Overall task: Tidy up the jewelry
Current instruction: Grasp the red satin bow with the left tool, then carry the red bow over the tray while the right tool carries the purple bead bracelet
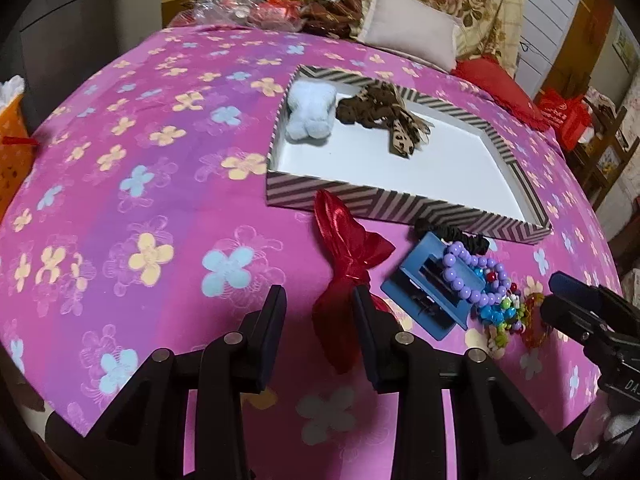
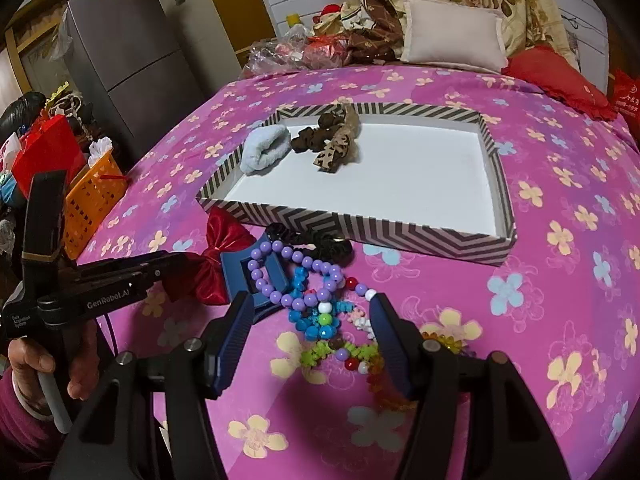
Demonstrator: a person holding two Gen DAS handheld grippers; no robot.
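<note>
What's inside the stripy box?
In the box: a fluffy blue scrunchie and a brown leopard bow, both at its far left corner. The rest shows bare white floor. Whatever lies under those two is hidden.

Both grippers are wide open and hovering low, gripping nothing. The left gripper (image 1: 320,300) points forward, fingers spread. The right gripper (image 2: 312,316) sits just to its right, angled down, jaws apart. The person's left hand (image 2: 48,372) wraps the left gripper's handle.
</note>
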